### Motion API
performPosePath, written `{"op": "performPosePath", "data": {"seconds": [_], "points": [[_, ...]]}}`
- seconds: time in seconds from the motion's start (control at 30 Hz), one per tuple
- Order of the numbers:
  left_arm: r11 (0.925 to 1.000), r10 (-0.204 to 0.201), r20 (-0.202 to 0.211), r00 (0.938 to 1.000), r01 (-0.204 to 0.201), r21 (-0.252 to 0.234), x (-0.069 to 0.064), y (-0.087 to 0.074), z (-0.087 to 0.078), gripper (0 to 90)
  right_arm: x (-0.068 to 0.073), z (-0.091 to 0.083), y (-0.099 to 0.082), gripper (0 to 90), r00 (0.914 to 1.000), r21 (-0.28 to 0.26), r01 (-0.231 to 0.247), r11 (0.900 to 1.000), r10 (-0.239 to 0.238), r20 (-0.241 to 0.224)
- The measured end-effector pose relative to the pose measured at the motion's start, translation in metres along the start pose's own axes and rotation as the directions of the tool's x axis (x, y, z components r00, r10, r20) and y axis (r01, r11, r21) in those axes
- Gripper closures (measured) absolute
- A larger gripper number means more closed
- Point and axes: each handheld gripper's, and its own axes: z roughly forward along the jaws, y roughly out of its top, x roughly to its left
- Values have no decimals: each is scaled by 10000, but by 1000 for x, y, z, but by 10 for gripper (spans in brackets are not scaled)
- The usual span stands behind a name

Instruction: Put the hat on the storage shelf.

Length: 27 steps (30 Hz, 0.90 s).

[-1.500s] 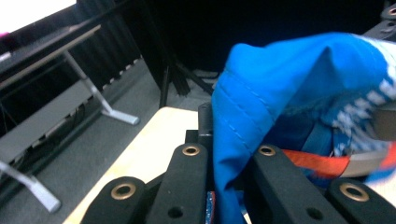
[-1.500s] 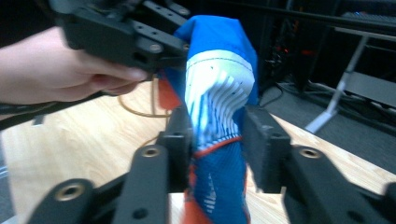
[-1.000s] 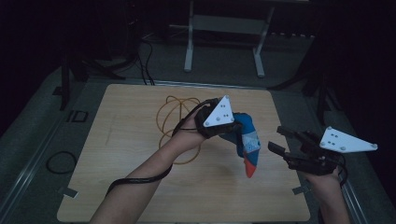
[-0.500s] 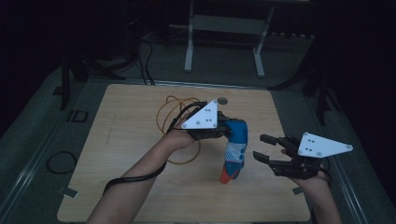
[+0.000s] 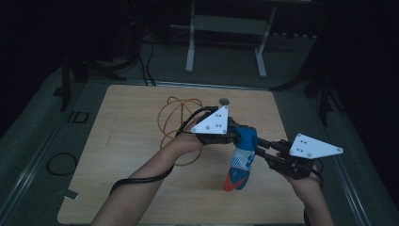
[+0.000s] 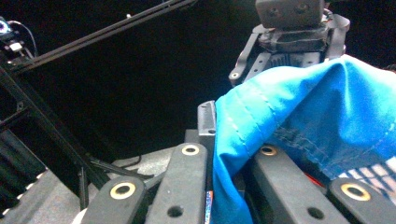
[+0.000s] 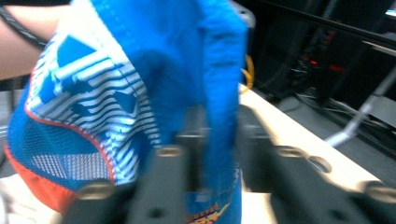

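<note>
- Blue garment (image 5: pixel 241 157), with striped and orange parts, hangs above the table (image 5: pixel 131 141) right of centre, its lower orange end close to the wood.
- Left gripper (image 5: pixel 235 137) is clamped tight on the garment's top edge; in the left gripper view the blue cloth (image 6: pixel 303 121) bunches out from between its jaws.
- Right gripper (image 5: pixel 261 146) comes in from the right at that top edge. Its jaws have just been closing, with a blue fold (image 7: pixel 219 93) between them; whether the pads press on it already I cannot tell, since the right gripper view is blurred.
- Judgement: a good second grip takes the hem alone, a little apart from the left gripper, so that the cloth can be spread between the two.
- Around: an orange cord (image 5: pixel 176 115) coils on the table just left of the left hand (image 5: pixel 188 139); a small round thing (image 5: pixel 224 100) lies far of it.
- Risk: the trailing black cable (image 5: pixel 141 176) could snag the cord; nothing else stands in the way.
</note>
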Motion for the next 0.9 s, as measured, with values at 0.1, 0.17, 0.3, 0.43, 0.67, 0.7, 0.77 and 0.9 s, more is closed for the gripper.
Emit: {"op": "performPosePath", "data": {"seconds": [0.1,0.17,0.3,0.43,0.67,0.7,0.77,0.9], "points": [[9999,39,-103,9999,-37,115,2,0,0,883,-4,-1,0,896,9996,36,-210,9998,209,214],[9998,39,-155,9999,-36,207,3,1,-1,882,-6,-2,1,899,9987,-9,-384,9993,384,325],[9990,-58,-346,9994,73,447,5,2,-6,866,-10,-7,4,900,9978,-219,-526,9984,534,386],[9970,-271,-639,9976,316,706,6,3,-11,823,-12,-14,9,900,9965,-443,-663,9968,684,476],[9875,-880,-1185,9890,1022,1202,5,12,-19,607,-17,-23,22,900,9964,-858,-697,9939,735,420],[9842,-1101,-1226,9863,1254,1247,6,13,-21,567,-18,-24,24,900,9962,-911,-713,9933,755,439],[9796,-1277,-1351,9826,1463,1375,6,15,-25,539,-19,-27,26,900,9960,-991,-741,9923,787,431],[9740,-1327,-1663,9771,1596,1607,3,15,-33,469,-21,-30,31,900,9958,-1078,-747,9914,798,442]]}}
